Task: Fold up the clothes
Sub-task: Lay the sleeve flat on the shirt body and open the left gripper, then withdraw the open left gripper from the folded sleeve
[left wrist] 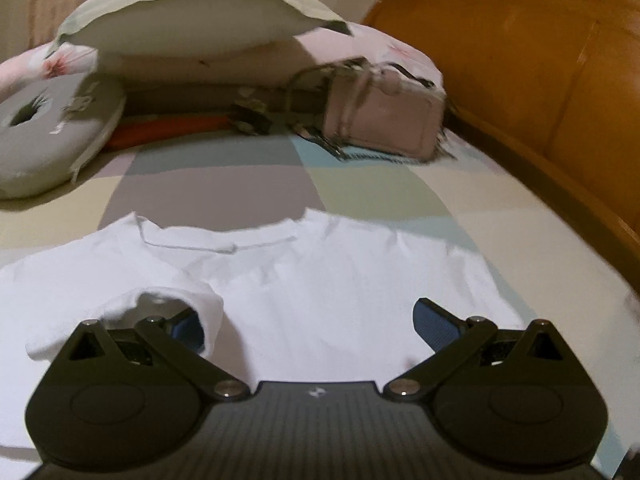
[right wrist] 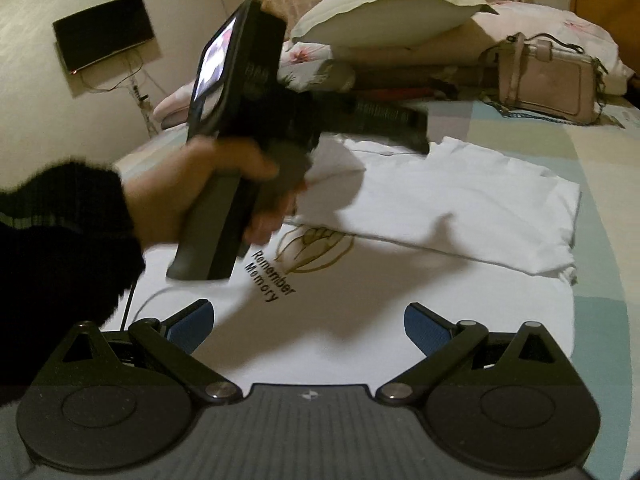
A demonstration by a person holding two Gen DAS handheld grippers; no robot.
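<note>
1. Far end of the bed crowded: a big white pillow [left wrist: 192,16] on top of a flowery pillow [left wrist: 384,46], a pink handbag [left wrist: 384,120] leaning beside them, a grey round cushion [left wrist: 52,136] with a hole off to one side, something orange [left wrist: 168,128] lying flat between cushion and bag.
2. On the wall in the right wrist view, a dark screen [right wrist: 104,32] with wires hanging under it.
3. White T-shirt [right wrist: 400,280] flat on the checked bedsheet [left wrist: 360,188], near the middle of the bed, one part folded over on top, print reading "Remember Memory" facing up.
4. Left gripper [left wrist: 308,326] low over the shirt, fingers spread wide, nothing squeezed between them; a sleeve [left wrist: 172,300] of the shirt curled up over the left fingertip.
5. Right gripper [right wrist: 306,324] also spread wide over the shirt, nothing between its fingers.
6. A hand [right wrist: 208,192] in a black fuzzy sleeve [right wrist: 60,248] holding the left gripper's handle, blocking part of the shirt from the right wrist view.
7. Wooden bed frame [left wrist: 540,80] along one long side; bare sheet between shirt and pillows.
8. Small dark bits [left wrist: 250,114] near the orange thing too blurry to tell. Near end of the shirt hidden under both grippers.
</note>
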